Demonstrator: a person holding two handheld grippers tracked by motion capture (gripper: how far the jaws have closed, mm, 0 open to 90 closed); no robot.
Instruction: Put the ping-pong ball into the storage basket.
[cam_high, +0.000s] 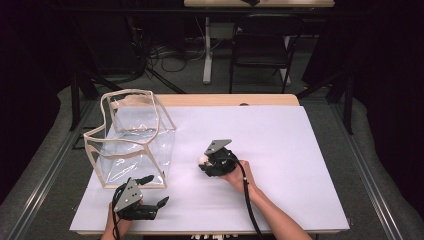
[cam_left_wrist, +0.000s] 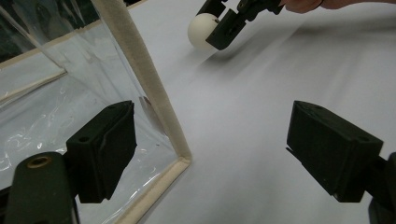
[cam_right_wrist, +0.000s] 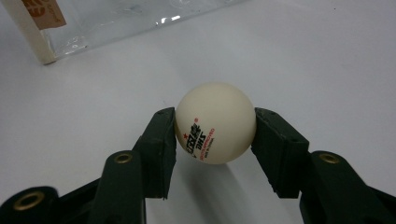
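Note:
A white table-tennis ball (cam_right_wrist: 215, 123) with red and black print is pinched between the two black pads of my right gripper (cam_right_wrist: 215, 117), just above the white table top. From above, the ball (cam_high: 203, 160) and right gripper (cam_high: 210, 162) sit near the table's middle, right of a clear plastic bag (cam_high: 132, 140) with cream edging that stands open at the left. My left gripper (cam_high: 157, 189) rests at the front edge, below the bag's near corner, with its jaws wide apart and nothing between them. In the left gripper view its own gripper (cam_left_wrist: 210, 144) faces the bag's corner seam (cam_left_wrist: 154, 102) and the far ball (cam_left_wrist: 201, 30).
The white sheet (cam_high: 280, 150) covers the table, with bare room to the right and front of the right hand. A wooden strip (cam_high: 230, 100) borders the far edge. Beyond the table stand a dark chair (cam_high: 260, 45) and a desk leg (cam_high: 207, 50).

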